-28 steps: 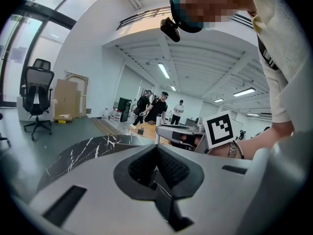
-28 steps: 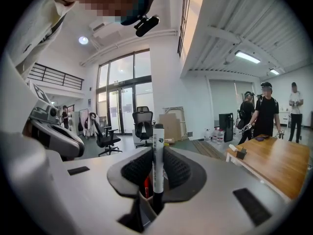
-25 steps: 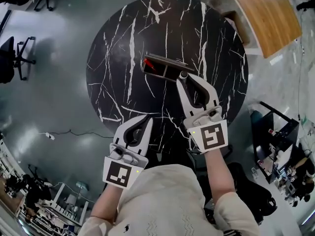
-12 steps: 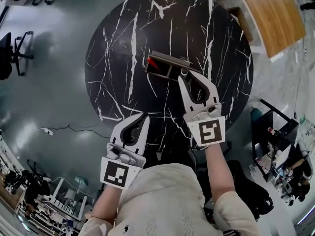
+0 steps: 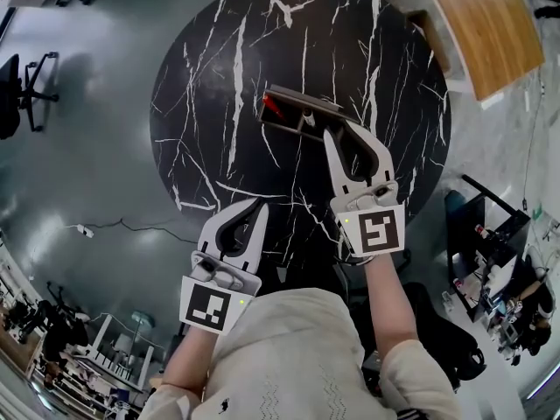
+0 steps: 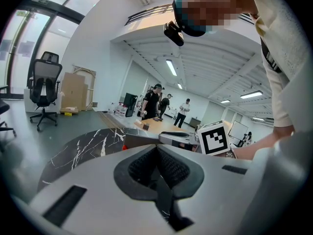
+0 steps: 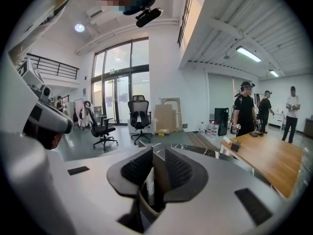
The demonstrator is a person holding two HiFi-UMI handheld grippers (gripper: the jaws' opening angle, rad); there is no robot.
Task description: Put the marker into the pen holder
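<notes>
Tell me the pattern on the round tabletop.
The round tabletop is black with thin white marble-like veins. The head view shows it best.

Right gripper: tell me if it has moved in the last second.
Yes, slightly. The right gripper has edged forward: its tips now overlap the pen holder at its right end, no longer short of its near wall.

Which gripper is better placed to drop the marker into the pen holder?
The right. The right gripper clamps the marker right by the pen holder; the left gripper is shut, empty and farther back.
</notes>
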